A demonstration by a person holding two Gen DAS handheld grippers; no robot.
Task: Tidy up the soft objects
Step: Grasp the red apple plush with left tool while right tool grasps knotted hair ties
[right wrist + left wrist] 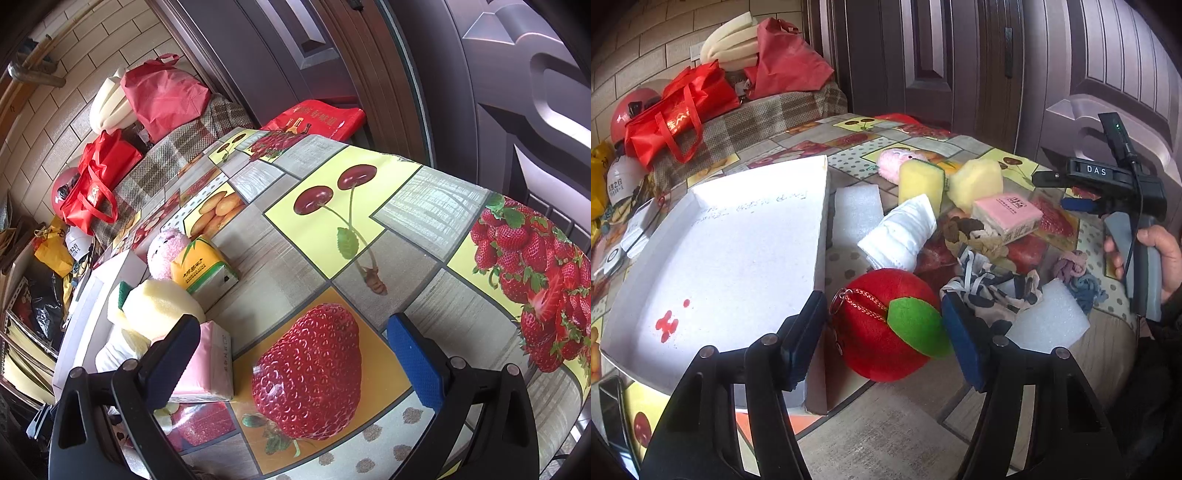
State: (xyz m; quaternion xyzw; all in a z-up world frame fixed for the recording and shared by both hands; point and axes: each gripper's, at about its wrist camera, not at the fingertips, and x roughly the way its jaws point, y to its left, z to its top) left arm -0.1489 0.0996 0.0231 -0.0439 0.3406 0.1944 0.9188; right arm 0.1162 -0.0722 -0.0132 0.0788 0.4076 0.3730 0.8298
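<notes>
the left gripper (884, 332) straddles the plush apple (886, 328) near the table's (295, 258) front edge beside the white tray (738, 240), fingers spread, not yet clamping; it should squeeze evenly at mid-body. the right gripper (291, 354) hangs spread, empty.

White box (738, 251): handwriting blurred; near corner hidden behind left gripper (886, 339).
</notes>
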